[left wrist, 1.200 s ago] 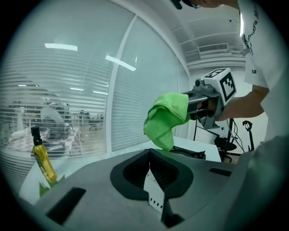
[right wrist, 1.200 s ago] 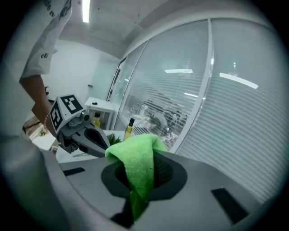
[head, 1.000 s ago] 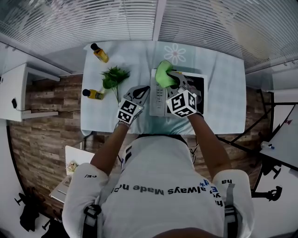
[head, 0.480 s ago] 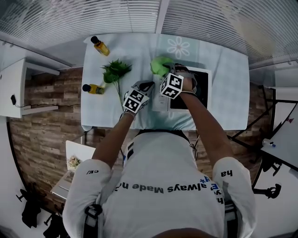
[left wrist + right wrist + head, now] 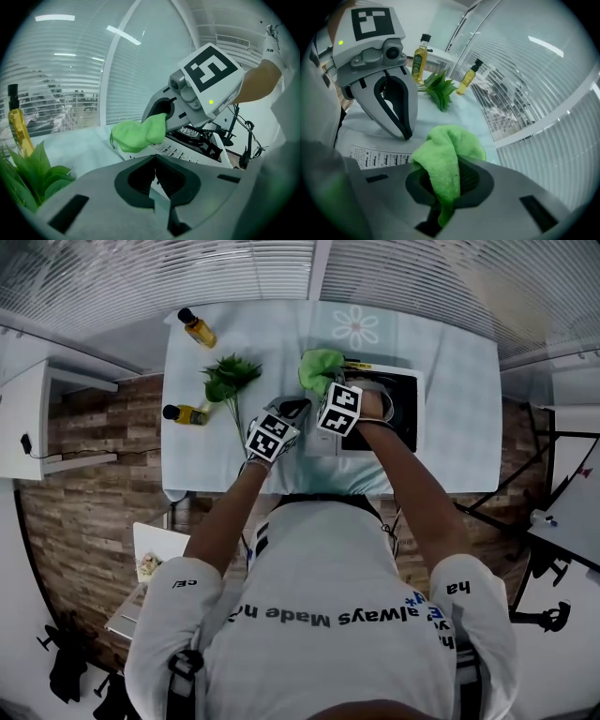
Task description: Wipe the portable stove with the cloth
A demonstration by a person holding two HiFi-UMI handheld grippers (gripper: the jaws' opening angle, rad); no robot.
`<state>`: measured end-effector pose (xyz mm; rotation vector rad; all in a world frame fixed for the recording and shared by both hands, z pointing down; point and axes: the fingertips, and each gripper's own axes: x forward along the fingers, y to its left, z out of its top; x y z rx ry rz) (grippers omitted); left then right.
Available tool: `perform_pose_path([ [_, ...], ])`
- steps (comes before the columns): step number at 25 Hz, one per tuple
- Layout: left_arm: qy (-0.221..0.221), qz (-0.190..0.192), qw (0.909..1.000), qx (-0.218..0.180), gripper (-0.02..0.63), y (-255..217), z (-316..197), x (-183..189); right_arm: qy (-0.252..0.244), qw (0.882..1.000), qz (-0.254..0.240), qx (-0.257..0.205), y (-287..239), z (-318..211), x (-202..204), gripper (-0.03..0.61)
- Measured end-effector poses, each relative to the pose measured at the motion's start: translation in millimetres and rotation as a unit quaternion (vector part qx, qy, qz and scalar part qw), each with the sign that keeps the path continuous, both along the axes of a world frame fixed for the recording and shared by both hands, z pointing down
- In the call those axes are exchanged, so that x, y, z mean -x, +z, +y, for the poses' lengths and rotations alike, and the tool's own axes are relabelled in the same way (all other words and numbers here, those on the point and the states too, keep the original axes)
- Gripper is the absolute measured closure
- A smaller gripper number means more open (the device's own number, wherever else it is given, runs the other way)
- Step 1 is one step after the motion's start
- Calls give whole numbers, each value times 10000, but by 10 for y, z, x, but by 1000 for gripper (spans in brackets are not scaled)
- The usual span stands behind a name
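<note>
The cloth (image 5: pixel 449 149) is bright green and fluffy, bunched into a crumpled wad. One fold of it is clamped between the jaws of the right gripper (image 5: pixel 443 183), and the rest bulges out past them. The wad is held at the far left corner of the stove (image 5: pixel 408 423), a white box with a dark burner well and a printed strip of controls along its left side. The stove is set on the right half of the table (image 5: pixel 450 362), which is covered in a pale sheet. The left gripper (image 5: pixel 155 174) is placed just beside the stove's left side, its jaws pressed together with nothing between them. Two small bottles are seen upright on the left of the table, each dark-capped and filled with yellow liquid. The far bottle (image 5: pixel 197 328) is at the far left corner and the near bottle (image 5: pixel 185 413) by the left edge. A sprig of green leaves (image 5: pixel 228 382) lies between them.
</note>
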<state>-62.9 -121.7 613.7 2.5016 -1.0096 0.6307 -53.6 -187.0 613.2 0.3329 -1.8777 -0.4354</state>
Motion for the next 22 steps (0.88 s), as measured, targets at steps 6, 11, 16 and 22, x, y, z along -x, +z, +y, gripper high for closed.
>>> perform_pose_path([
  [6, -55, 8, 10000, -59, 601, -50, 59, 60, -126, 9995, 118, 261, -39, 269, 13, 555],
  [11, -152, -6, 9999, -83, 601, -89, 139, 168, -231, 9988, 227, 374, -27, 489, -19, 555],
  [16, -329, -53, 9994, -91, 601, -101, 175, 305, -378, 9983, 348, 287, -23, 699, -30, 555],
  [22, -406, -58, 9990, -149, 601, -159, 183, 339, -669, 9958, 605, 160, -21, 947, -40, 555],
])
